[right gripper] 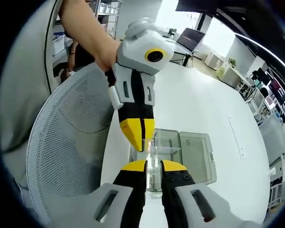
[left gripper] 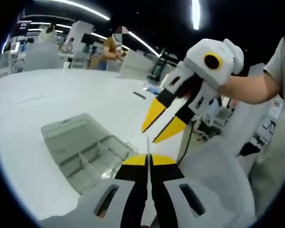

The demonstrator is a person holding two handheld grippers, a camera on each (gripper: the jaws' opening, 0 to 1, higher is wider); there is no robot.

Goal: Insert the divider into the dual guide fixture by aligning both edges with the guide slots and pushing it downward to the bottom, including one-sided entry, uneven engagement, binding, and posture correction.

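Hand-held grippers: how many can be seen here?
2. The left hand-held gripper is shut on a thin clear divider; the right hand-held gripper hangs open above it, over the white table.

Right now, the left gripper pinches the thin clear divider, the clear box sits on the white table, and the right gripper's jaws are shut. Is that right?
Not quite. The right gripper has its jaws open, yellow tips apart, as the left gripper view shows. The left gripper does pinch the divider, and the clear box sits on the white table.
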